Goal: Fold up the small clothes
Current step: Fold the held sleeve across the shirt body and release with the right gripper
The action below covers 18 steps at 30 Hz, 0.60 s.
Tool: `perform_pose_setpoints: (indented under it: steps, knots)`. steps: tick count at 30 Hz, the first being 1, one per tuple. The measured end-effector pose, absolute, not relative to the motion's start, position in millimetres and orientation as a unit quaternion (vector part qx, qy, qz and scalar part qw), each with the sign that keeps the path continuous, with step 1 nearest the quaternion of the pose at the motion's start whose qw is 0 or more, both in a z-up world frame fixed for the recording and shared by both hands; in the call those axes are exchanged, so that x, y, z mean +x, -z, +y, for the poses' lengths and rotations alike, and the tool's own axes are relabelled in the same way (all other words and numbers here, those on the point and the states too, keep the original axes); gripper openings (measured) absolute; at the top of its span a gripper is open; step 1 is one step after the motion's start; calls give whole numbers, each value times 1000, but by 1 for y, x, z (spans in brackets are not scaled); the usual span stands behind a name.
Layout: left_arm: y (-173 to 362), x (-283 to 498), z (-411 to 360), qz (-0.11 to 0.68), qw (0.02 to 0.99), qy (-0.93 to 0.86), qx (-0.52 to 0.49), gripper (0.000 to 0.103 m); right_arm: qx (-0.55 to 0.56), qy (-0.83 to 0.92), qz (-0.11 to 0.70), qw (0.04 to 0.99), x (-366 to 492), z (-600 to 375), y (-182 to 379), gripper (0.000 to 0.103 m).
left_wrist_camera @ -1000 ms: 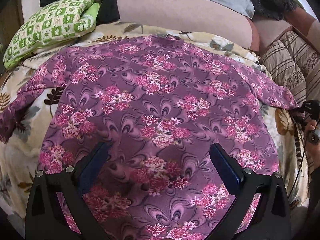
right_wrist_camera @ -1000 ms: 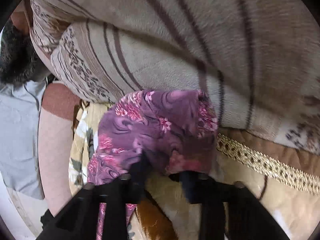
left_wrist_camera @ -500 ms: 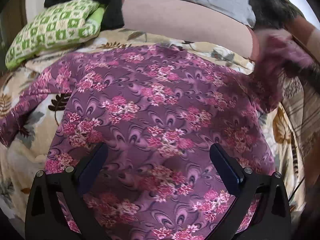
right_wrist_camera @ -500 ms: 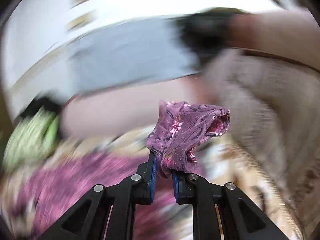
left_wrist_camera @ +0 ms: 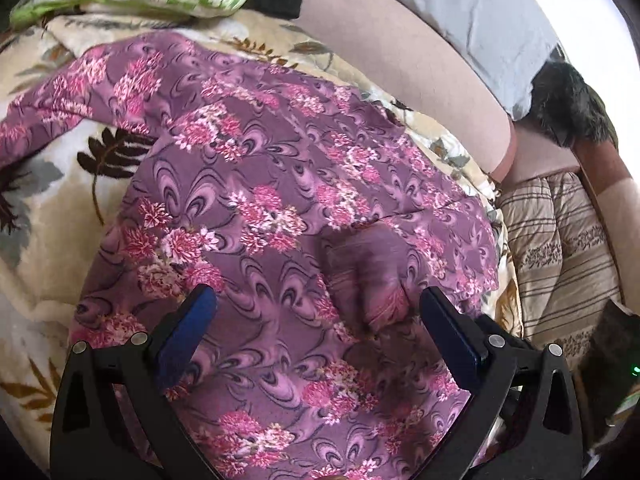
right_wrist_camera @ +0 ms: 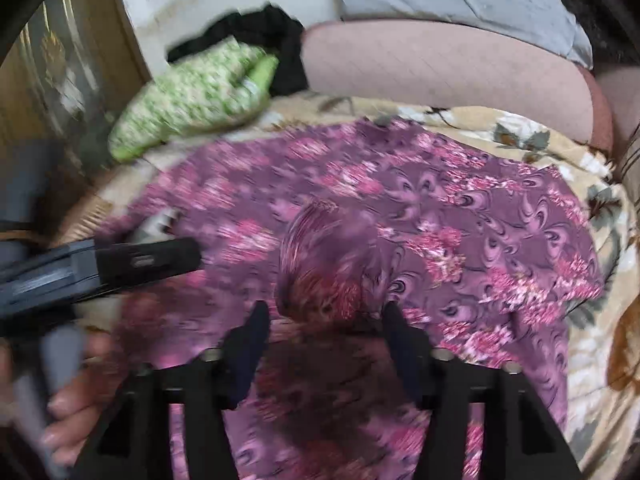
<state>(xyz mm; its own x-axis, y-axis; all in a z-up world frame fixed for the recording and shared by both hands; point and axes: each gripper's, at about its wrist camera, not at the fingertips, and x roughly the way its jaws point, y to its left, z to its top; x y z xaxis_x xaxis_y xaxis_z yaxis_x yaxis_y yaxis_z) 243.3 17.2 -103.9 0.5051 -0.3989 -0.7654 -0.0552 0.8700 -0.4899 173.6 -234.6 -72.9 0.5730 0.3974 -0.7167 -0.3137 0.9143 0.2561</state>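
A purple floral garment lies spread on a cream leaf-print blanket. My left gripper hovers open just above its lower part, with nothing between the pads. The garment's right sleeve is folded inward; its blurred cuff lies on the body, near the left gripper's right finger. In the right wrist view the cuff sits just beyond my right gripper. Its jaws are opening and the pads stand clear of the cloth. The left gripper's body and a hand show at that view's left.
A green checked pillow and a black cloth lie at the far left. A pink bolster and a grey cushion run along the back. A striped beige blanket lies on the right.
My right gripper swung the sleeve from the right side over the garment's body and let it go. The sleeve now lies folded inward. My left gripper shifted and rolled a little.
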Motion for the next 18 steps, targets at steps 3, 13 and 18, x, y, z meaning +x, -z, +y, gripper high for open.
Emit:
perform_pose_setpoints:
  steps: [3, 13, 18]
  knots:
    - [106, 245, 12, 486, 836, 110, -229, 102, 131, -190, 408, 883, 180, -266, 62, 62]
    - [137, 311, -65, 578, 804, 90, -109, 63, 329, -34, 436, 837, 228, -389, 92, 62]
    - [140, 314, -67, 577, 806, 73, -109, 6, 410, -3, 446, 795, 230, -429, 117, 62]
